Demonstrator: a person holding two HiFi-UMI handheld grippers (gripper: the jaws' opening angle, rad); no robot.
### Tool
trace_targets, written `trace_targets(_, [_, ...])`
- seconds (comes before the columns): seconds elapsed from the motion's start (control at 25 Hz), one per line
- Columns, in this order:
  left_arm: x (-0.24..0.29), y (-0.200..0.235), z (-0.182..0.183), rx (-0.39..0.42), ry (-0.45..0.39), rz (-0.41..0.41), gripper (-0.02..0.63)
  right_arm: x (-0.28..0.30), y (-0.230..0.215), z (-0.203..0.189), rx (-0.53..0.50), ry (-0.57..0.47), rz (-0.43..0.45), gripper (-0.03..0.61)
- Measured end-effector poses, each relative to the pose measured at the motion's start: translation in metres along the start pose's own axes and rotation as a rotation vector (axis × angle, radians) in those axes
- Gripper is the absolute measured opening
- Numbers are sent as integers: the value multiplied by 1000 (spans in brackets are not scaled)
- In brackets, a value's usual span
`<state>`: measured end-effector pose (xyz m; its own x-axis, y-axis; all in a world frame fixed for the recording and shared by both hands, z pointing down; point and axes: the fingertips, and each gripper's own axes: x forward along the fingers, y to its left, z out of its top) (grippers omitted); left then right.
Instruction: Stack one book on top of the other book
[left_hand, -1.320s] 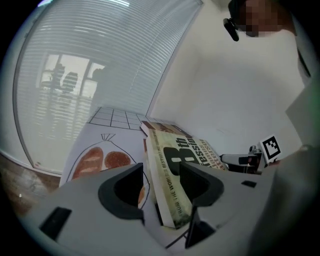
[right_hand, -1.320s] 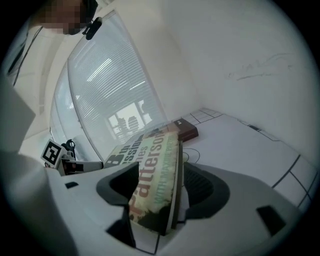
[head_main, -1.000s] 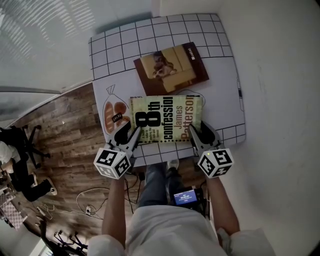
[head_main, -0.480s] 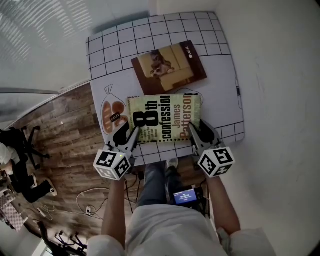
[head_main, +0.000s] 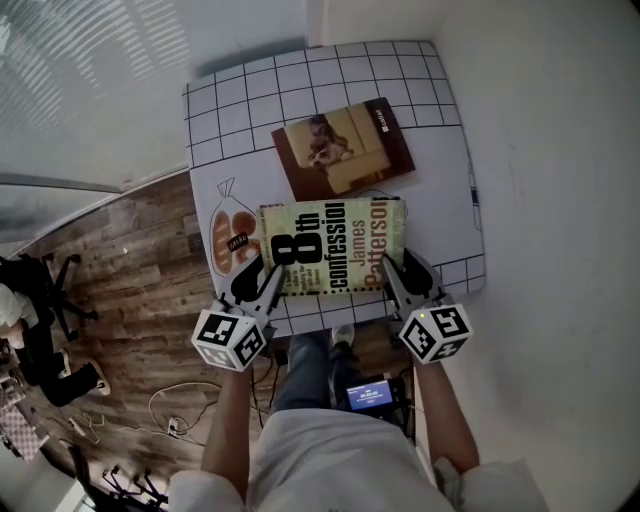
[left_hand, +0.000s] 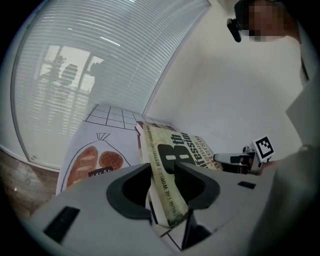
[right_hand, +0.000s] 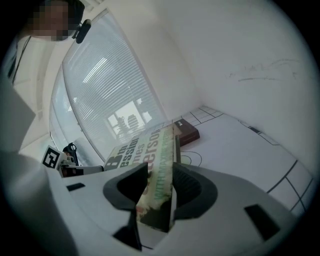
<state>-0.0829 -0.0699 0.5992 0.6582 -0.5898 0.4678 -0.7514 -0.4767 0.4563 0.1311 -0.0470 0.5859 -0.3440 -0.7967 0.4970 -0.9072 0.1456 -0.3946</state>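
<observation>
Both near corners of the green book (head_main: 335, 245) gripped
The jaws of the left gripper (head_main: 262, 280) are clenched on its near-left corner. Those of the right gripper (head_main: 400, 272) have just been closed on the near-right, likely so it is carried level over the table (head_main: 440, 170), just short of the brown book (head_main: 345, 148).

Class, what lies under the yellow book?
The white gridded mat shows around the yellow book, with a drawn black outline peeking from its far edge. The rest of that outline is covered.
</observation>
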Motion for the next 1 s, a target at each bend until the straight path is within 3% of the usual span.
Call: trace_targets(1.0, [-17, -3, 56, 5, -33, -38, 152, -5, 28, 54, -17, -36, -29, 160])
